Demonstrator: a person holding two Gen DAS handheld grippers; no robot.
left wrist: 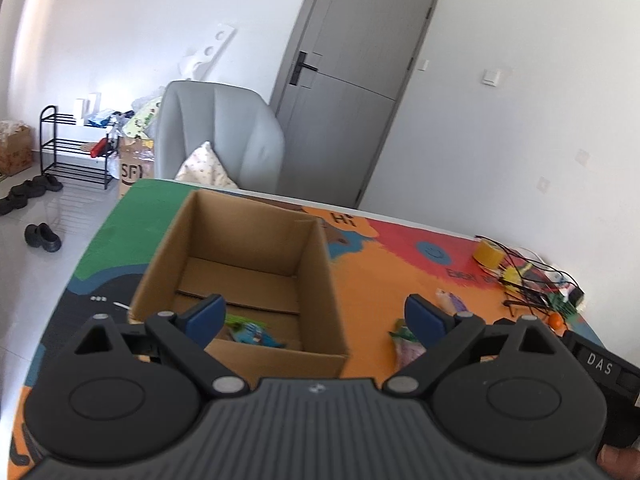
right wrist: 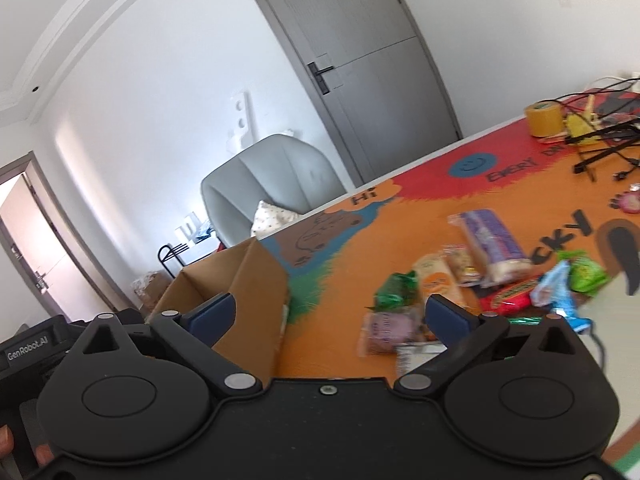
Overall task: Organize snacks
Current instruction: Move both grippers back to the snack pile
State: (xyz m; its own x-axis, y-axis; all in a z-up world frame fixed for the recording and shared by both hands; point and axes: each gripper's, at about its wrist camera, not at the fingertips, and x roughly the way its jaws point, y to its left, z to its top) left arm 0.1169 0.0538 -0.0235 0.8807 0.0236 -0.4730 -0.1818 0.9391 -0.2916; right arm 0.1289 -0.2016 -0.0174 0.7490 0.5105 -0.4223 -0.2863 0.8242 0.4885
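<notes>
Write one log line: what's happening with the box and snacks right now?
left gripper: open, empty | right gripper: open, empty | cardboard box: some snacks inside | snack pile: on mat

1. My left gripper (left wrist: pixel 316 314) hangs wide apart, nothing between its blue pads.
2. The cardboard box (left wrist: pixel 240 276) sits at twelve o'clock, a green-blue snack packet (left wrist: pixel 252 330) inside.
3. More wrapped snacks (left wrist: pixel 406 344) lie at two o'clock.

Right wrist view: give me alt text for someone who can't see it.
Right gripper, jaws wide open and empty, points across a colourful table mat at a loose pile of wrapped snacks. An open cardboard box stands to the left of the pile. A grey door and grey armchair are behind.
</notes>
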